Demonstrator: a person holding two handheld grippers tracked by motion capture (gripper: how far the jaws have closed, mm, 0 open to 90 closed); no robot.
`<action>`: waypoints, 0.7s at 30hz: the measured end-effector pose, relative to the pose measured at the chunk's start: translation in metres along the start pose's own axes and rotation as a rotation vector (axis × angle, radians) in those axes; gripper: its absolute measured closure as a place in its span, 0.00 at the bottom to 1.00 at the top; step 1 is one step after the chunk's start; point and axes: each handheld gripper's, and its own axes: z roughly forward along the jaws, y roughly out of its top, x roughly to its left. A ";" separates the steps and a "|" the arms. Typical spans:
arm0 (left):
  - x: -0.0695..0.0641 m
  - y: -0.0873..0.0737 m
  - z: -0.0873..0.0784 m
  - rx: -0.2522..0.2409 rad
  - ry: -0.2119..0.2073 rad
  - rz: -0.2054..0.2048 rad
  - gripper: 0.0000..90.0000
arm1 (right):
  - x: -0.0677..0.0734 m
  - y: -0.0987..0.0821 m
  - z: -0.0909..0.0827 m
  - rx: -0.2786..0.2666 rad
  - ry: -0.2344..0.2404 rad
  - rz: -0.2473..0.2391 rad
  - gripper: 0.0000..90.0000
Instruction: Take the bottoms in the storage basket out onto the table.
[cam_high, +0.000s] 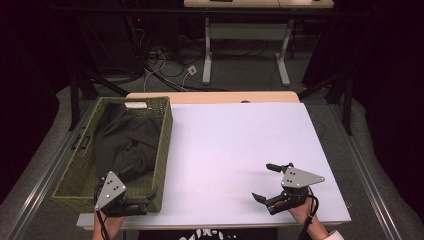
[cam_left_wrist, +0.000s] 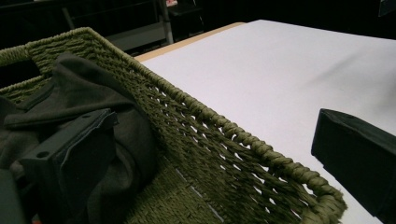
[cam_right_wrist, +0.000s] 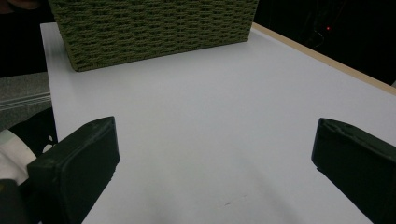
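Left tool (cam_high: 142, 202) straddles the basket (cam_high: 162, 150) wall wide open, one jaw partly hiding the dark cloth (cam_high: 127, 142); right tool (cam_high: 267, 182) gapes empty.

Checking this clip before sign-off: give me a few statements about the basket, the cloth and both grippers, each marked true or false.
1. The dark cloth lies inside the green woven basket. True.
2. The left gripper grips the cloth. False: its jaws are open, straddling the basket's wall.
3. The right gripper is open over the white tabletop. True.
4. The basket stands at the table's right side. False: it stands at the left.
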 end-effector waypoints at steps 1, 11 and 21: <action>0.000 0.000 0.000 0.000 0.000 0.000 0.00 | 0.000 0.000 0.000 0.000 0.001 0.000 0.00; 0.002 0.001 -0.001 0.004 -0.009 -0.011 0.00 | 0.000 0.000 0.001 0.004 -0.002 -0.003 0.01; 0.004 0.011 -0.005 0.007 0.029 -0.010 0.00 | 0.000 -0.001 0.003 0.014 0.005 -0.001 0.00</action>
